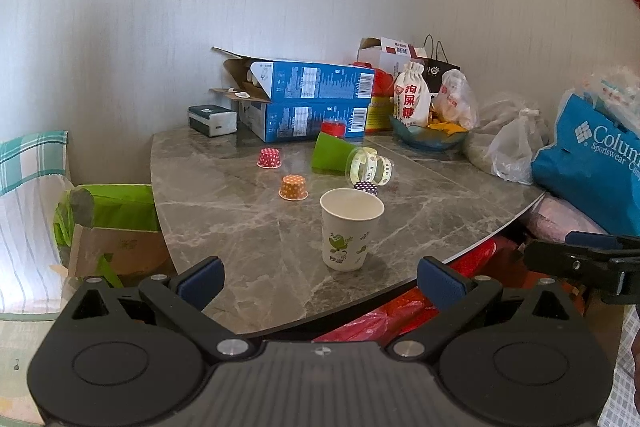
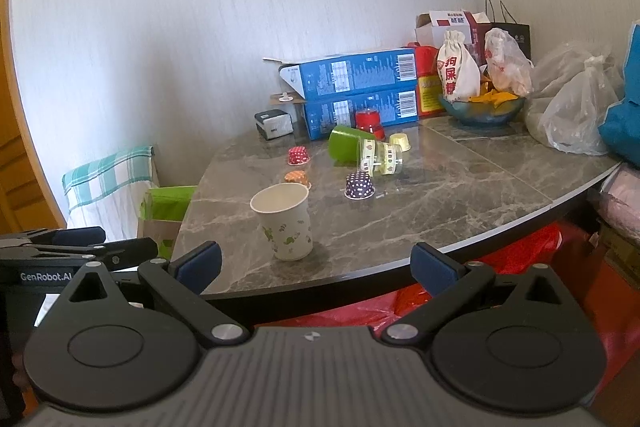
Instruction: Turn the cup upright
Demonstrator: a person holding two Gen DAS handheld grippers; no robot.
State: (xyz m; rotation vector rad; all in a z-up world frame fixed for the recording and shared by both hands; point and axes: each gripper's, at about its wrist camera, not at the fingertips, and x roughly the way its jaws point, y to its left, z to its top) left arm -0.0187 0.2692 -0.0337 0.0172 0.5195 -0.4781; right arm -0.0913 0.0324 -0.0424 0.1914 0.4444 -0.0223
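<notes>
Already the paper cup (image 1: 351,229) stands upright on the tabletop (image 1: 240,211) just ahead of my released left hand-held gripper (image 1: 320,281) and right hand-held gripper (image 2: 318,267), so I judge only withdrawal remains.

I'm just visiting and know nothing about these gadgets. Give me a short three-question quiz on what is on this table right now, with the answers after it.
1. True or false: the white paper cup nearest the grippers stands upright with its mouth up.
2. The green cup and the clear cup behind it are: A) standing upright, B) lying on their sides, C) stacked upside down.
3. Fill in: the left gripper and the right gripper are both ____ and hold nothing.

Key
1. True.
2. B.
3. Open; each hangs at the near edge of the marble table, short of the paper cup.
</notes>
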